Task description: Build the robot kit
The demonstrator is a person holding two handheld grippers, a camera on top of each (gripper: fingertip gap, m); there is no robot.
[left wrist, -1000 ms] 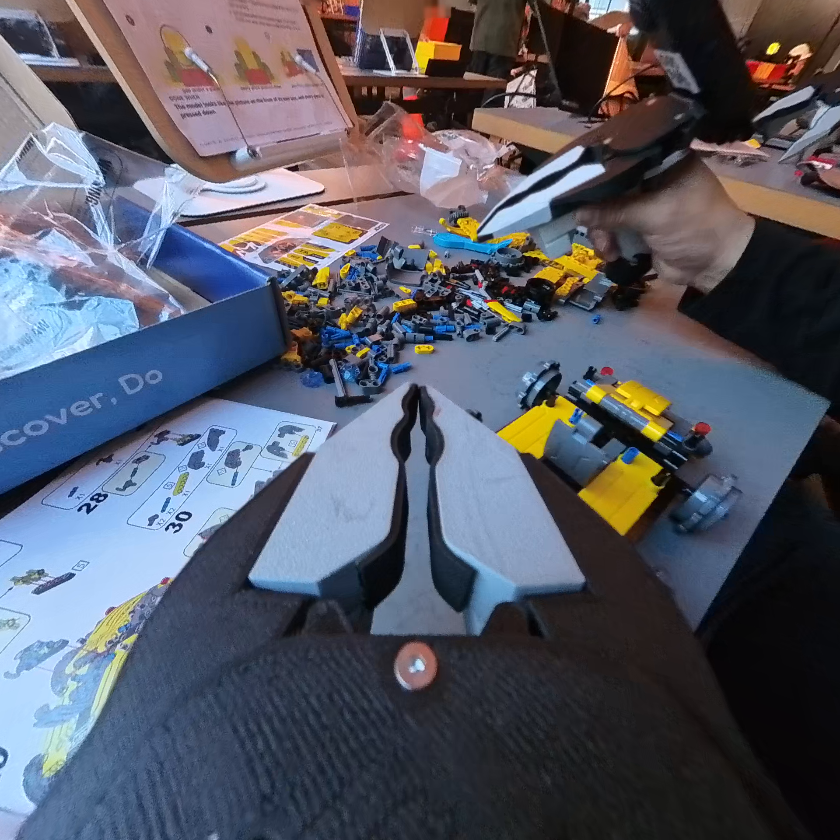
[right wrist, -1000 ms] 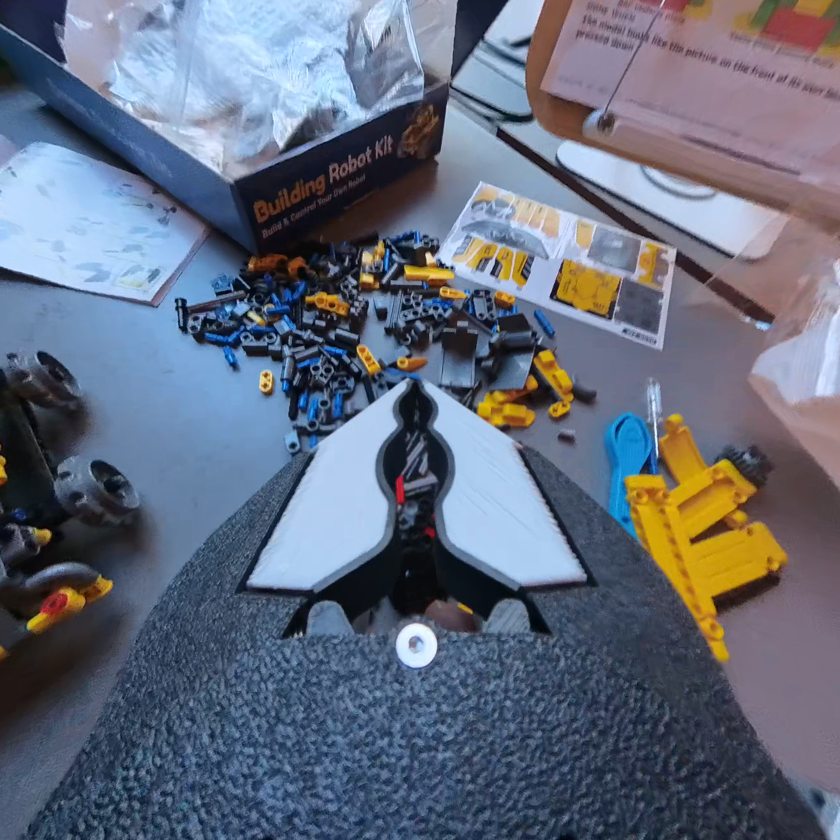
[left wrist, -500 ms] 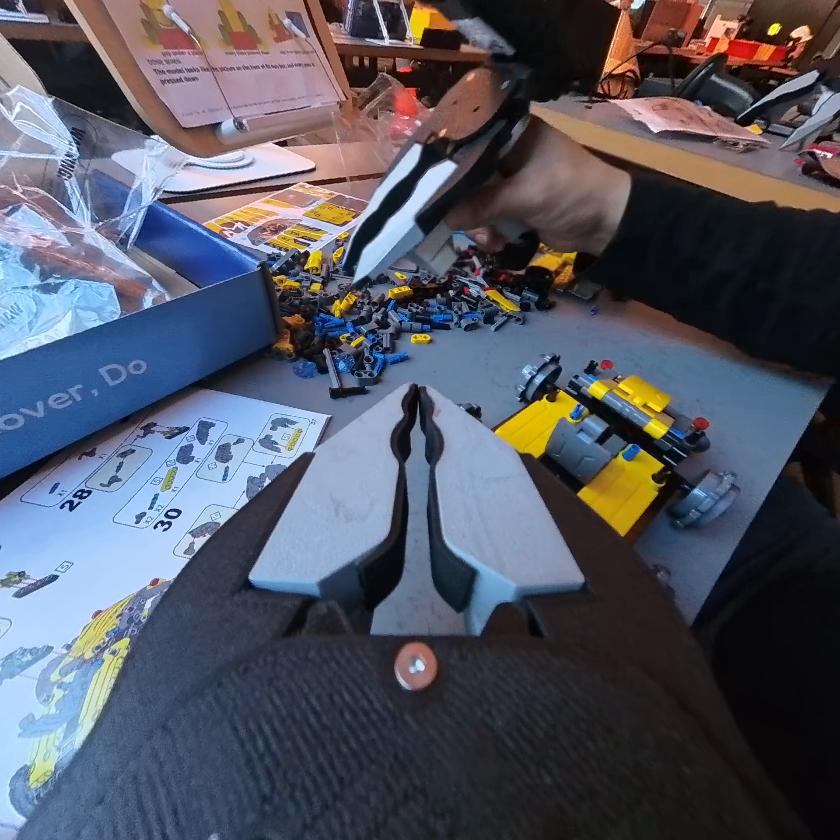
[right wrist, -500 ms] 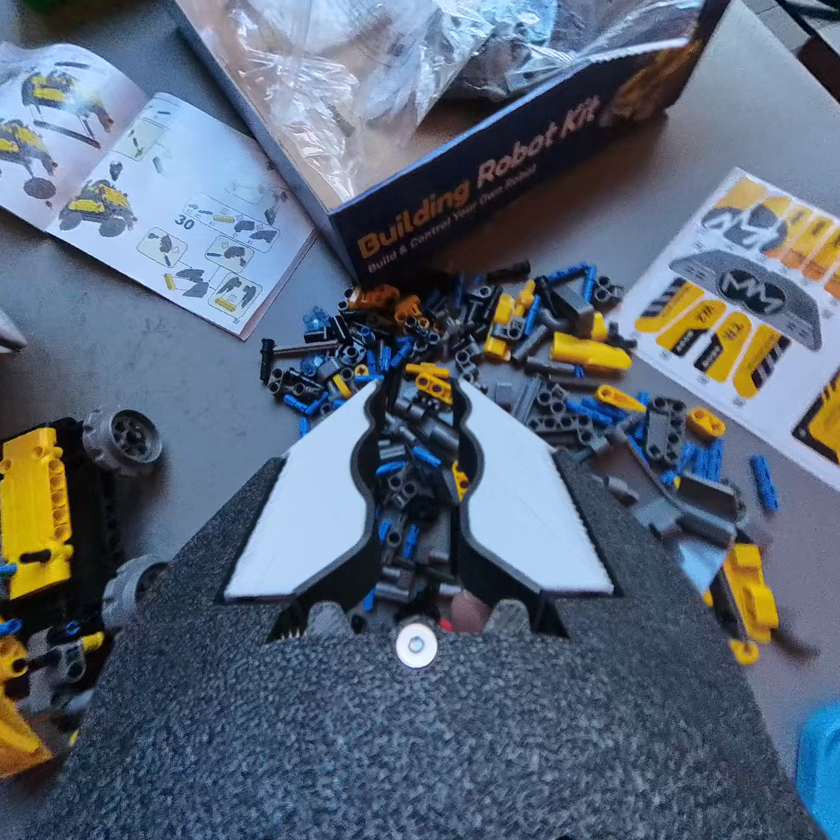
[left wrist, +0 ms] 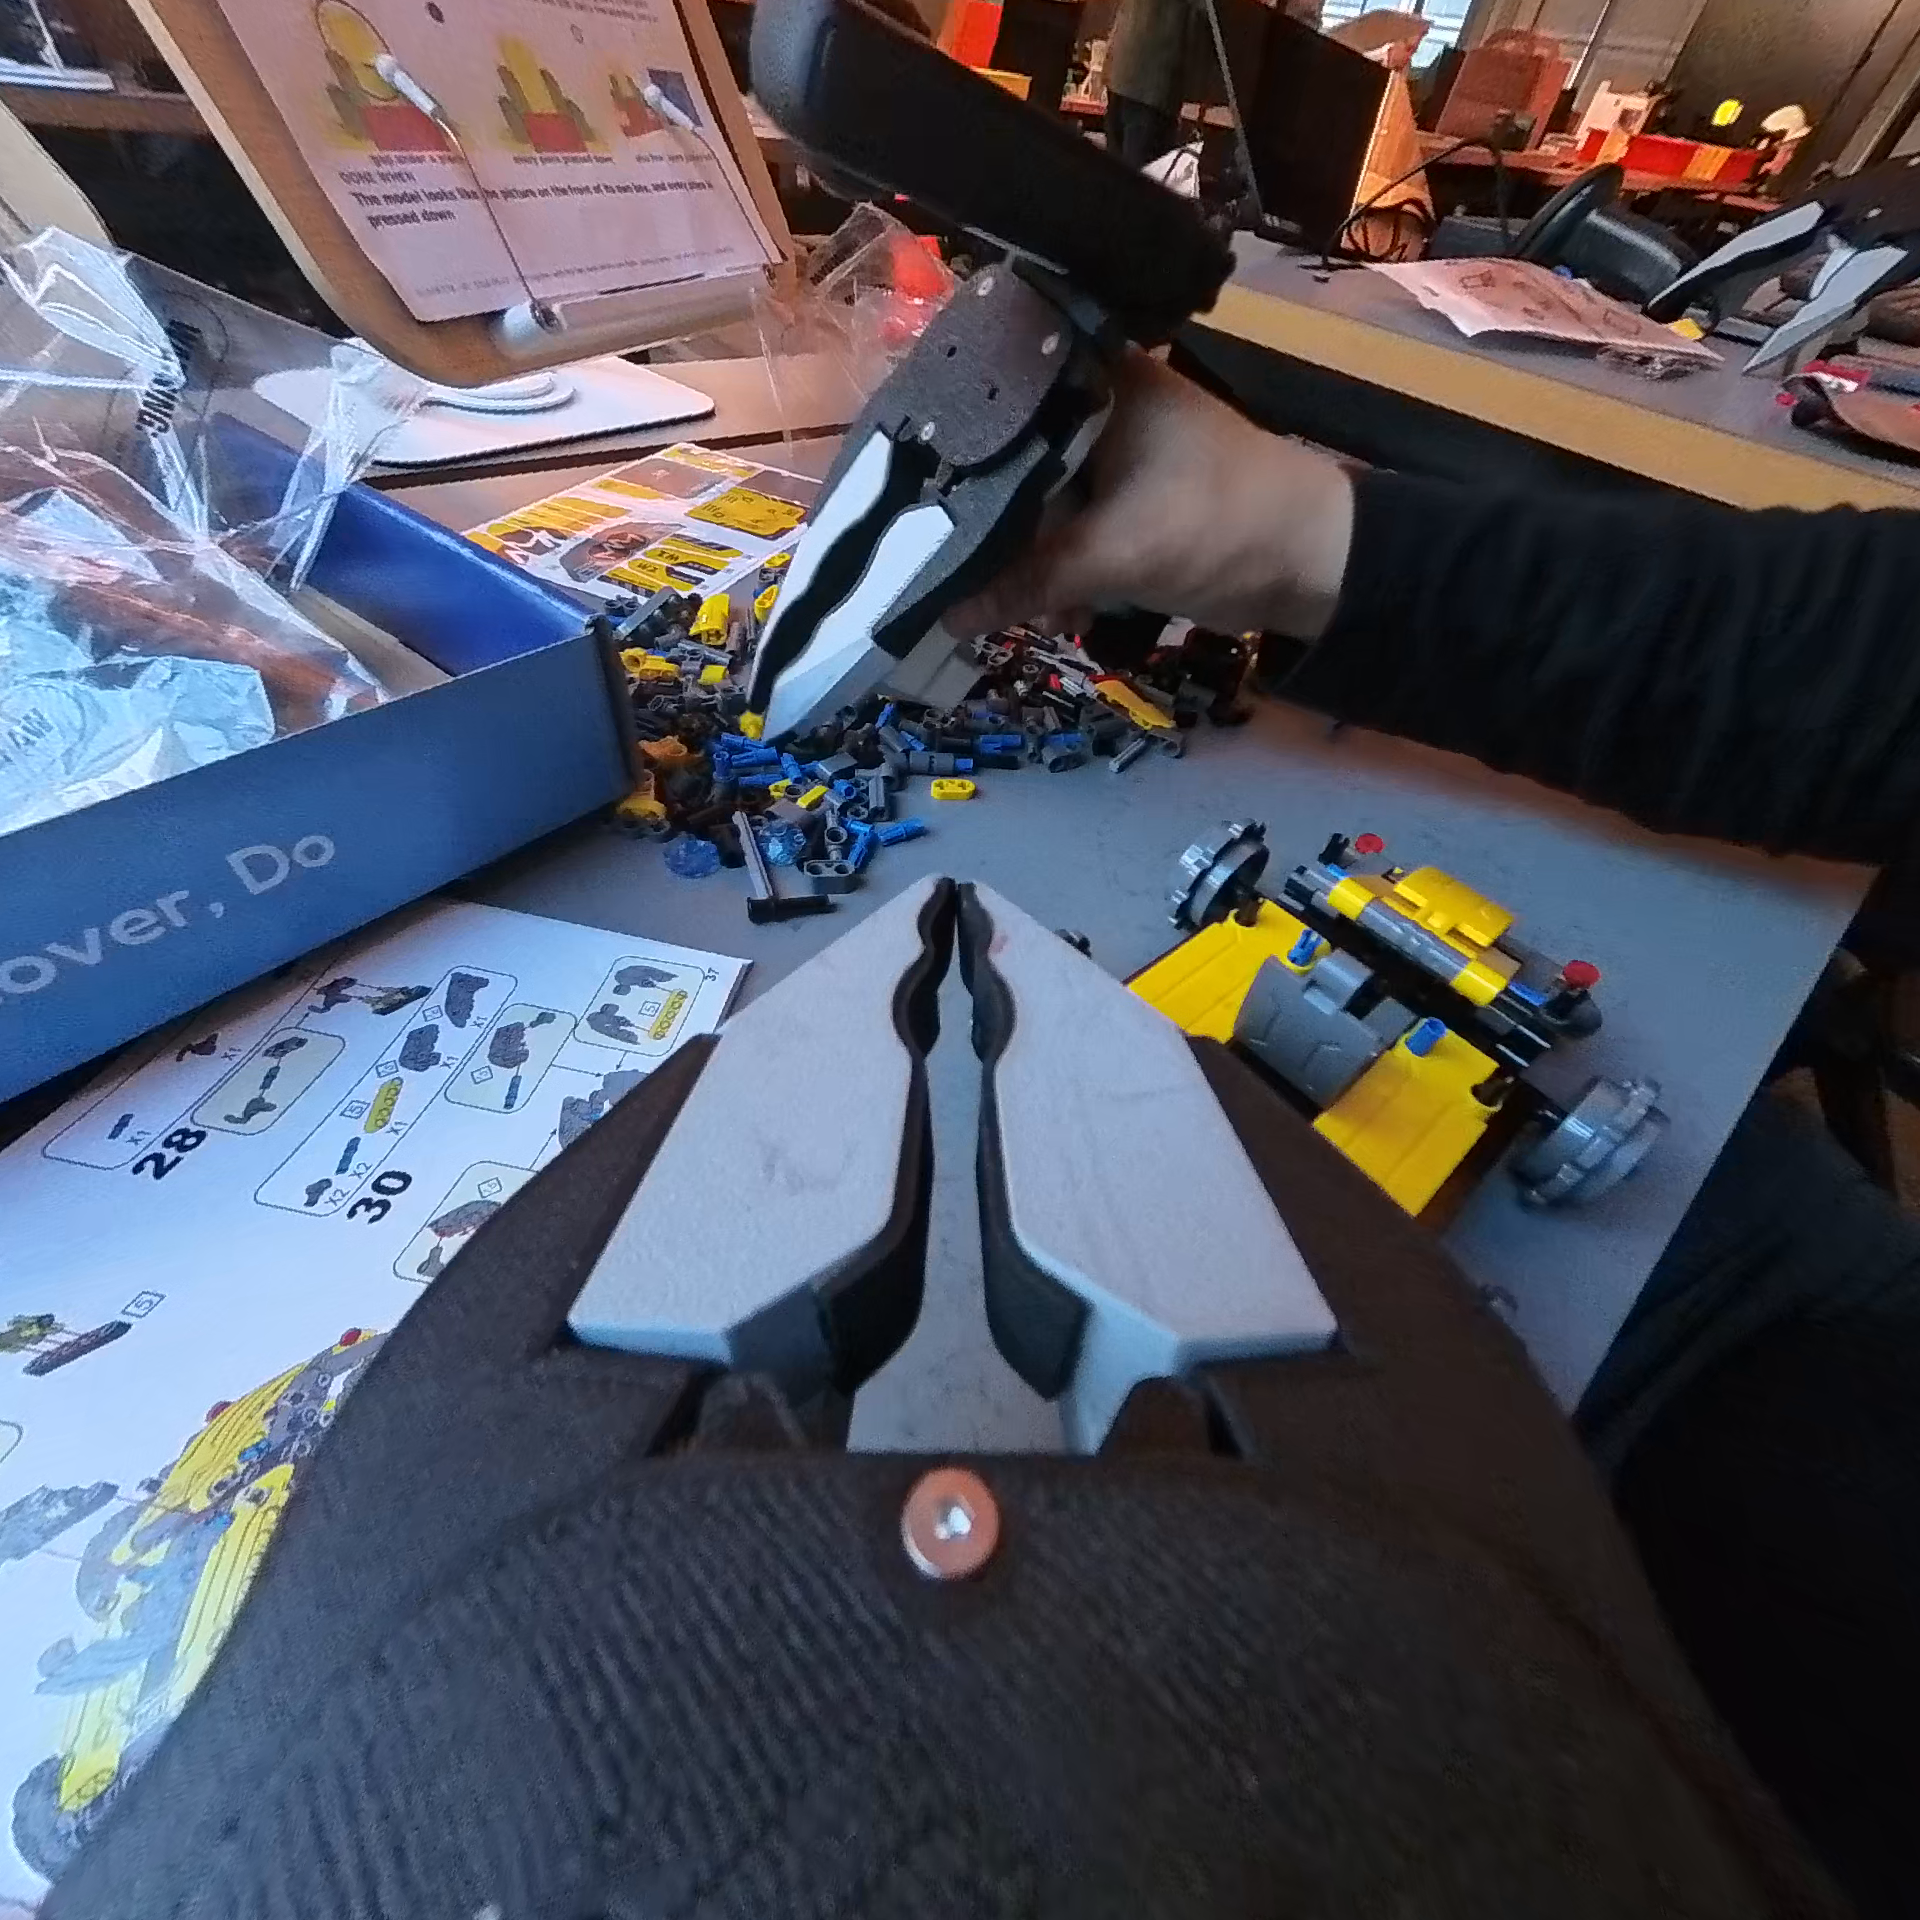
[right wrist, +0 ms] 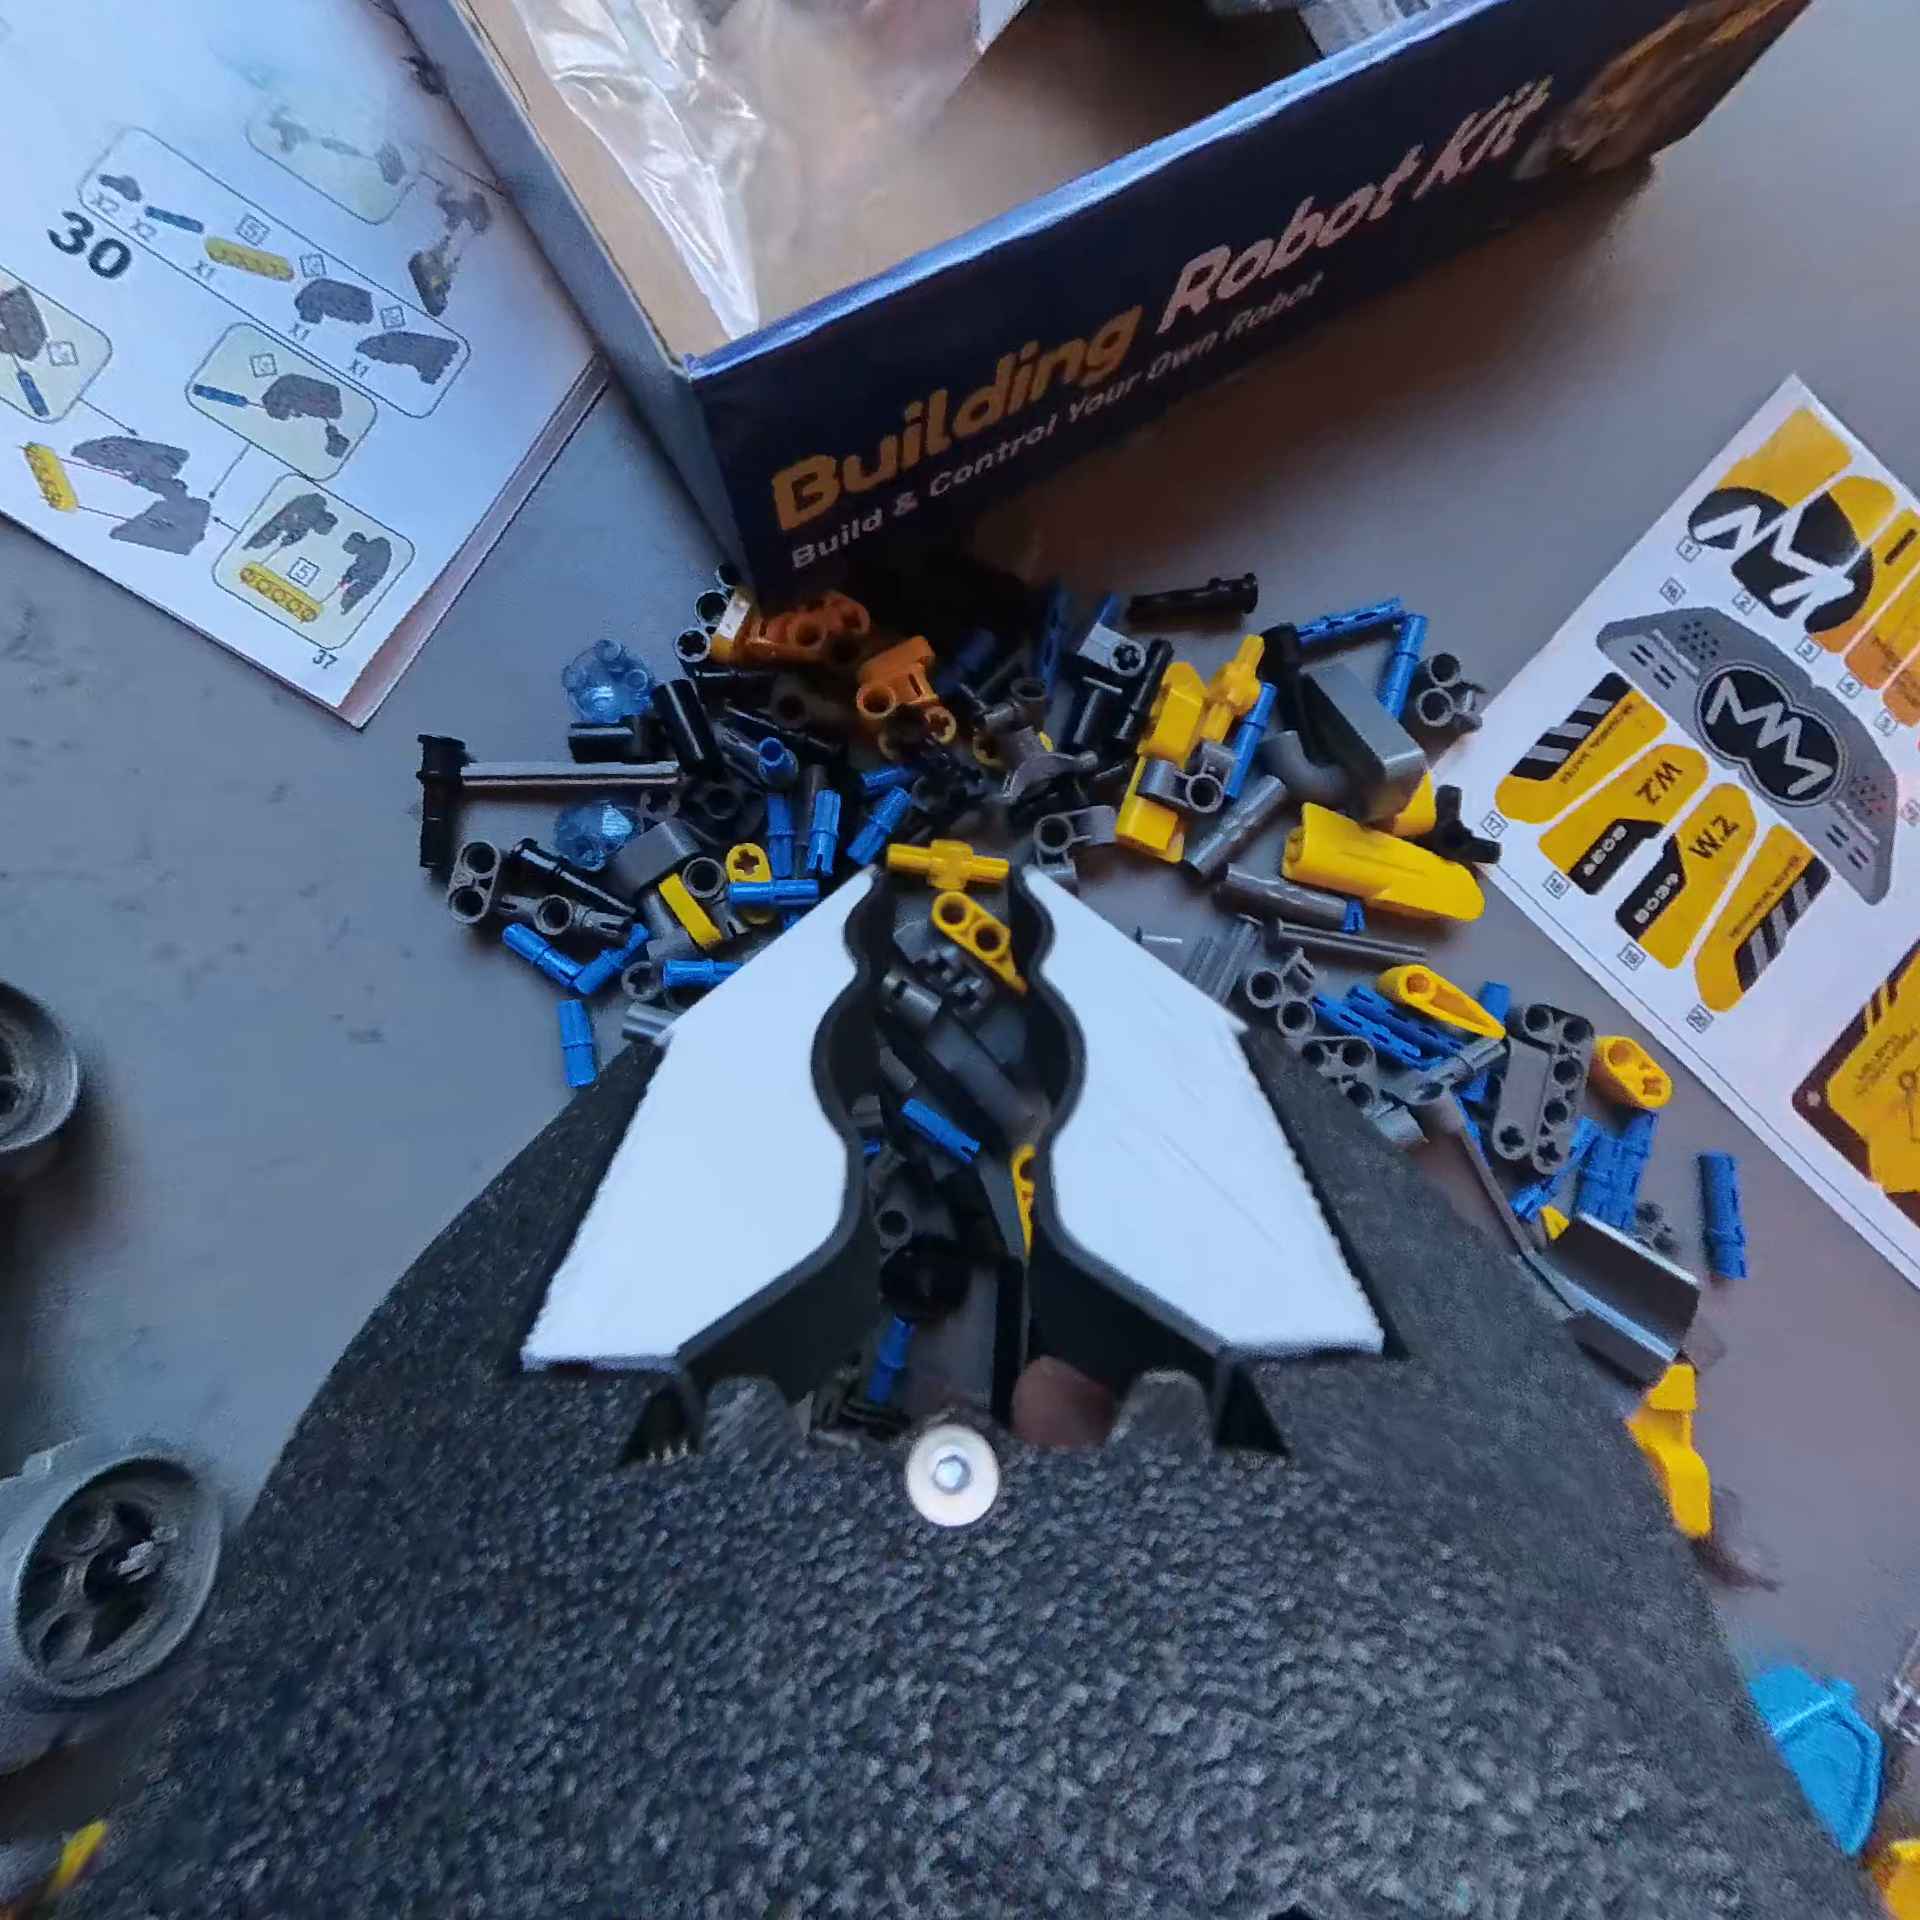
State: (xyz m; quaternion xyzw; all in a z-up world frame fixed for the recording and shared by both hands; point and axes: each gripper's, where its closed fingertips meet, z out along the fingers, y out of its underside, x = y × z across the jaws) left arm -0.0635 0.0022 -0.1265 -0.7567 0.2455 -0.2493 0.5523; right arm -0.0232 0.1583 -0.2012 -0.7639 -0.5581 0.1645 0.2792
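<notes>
My right gripper (right wrist: 951,881) is open a little, tips down in a pile of small black, blue, grey and yellow building parts (right wrist: 1143,790). A yellow cross-shaped pin (right wrist: 945,862) lies right at its tips, between them. In the left wrist view the right gripper (left wrist: 764,712), held by a hand (left wrist: 1195,520), points steeply down into the pile (left wrist: 883,748) beside the blue box. My left gripper (left wrist: 956,896) is shut and empty, hovering over the grey table between the instruction booklet (left wrist: 312,1091) and a part-built yellow vehicle (left wrist: 1382,1029).
An open blue kit box (right wrist: 1039,395) with plastic bags stands behind the pile. A sticker sheet (right wrist: 1714,779) lies to the right, the booklet (right wrist: 208,364) to the left. Grey wheels (right wrist: 94,1569) and a blue tool (right wrist: 1818,1756) are near. A wooden stand with a sheet (left wrist: 499,156) is behind. Tip to tip, the grippers are about 20 cm apart.
My right gripper has swung left across the pile, tilted down and dropped its tips into the parts near the box. Its jaws went from nearly shut to open. My left gripper has stayed still.
</notes>
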